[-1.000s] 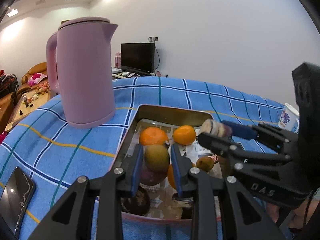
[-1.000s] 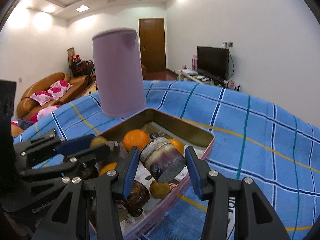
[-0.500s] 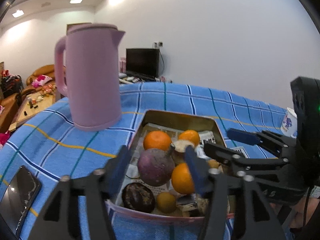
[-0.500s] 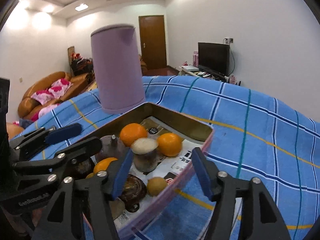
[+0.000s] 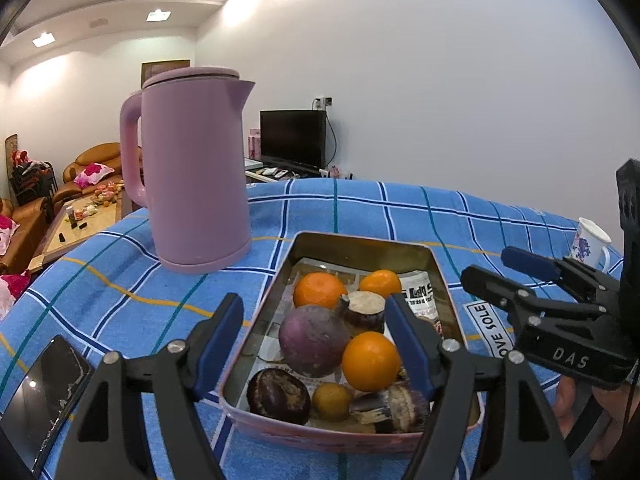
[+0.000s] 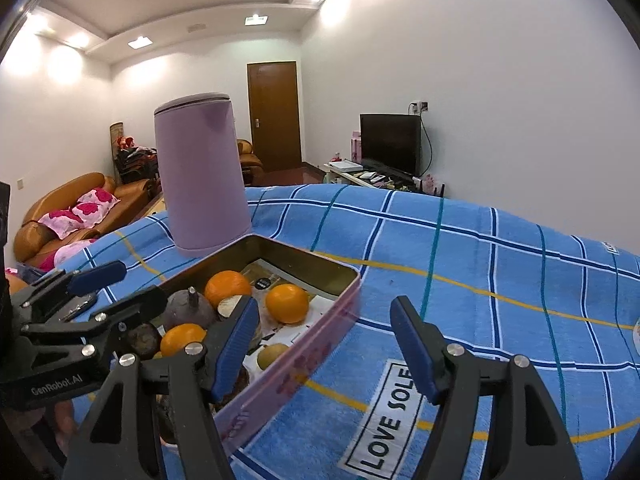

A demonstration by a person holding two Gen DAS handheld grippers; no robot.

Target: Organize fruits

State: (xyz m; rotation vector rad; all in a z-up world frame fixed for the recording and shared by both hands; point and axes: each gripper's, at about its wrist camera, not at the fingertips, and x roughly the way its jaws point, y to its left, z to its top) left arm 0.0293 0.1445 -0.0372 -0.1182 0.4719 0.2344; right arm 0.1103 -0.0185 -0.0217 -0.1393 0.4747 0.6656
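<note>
Metal tray (image 5: pixel 448 292) runs lengthwise away from viewer.

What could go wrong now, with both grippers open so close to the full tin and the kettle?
1. The tin is crowded: the purple round fruit and oranges lie packed together, so another piece may roll out.
2. The left gripper and right gripper, both open, sit near the tin's rim and may knock or tip it.
3. The pink kettle stands right beside the tin; a wide arm move may hit it.
</note>
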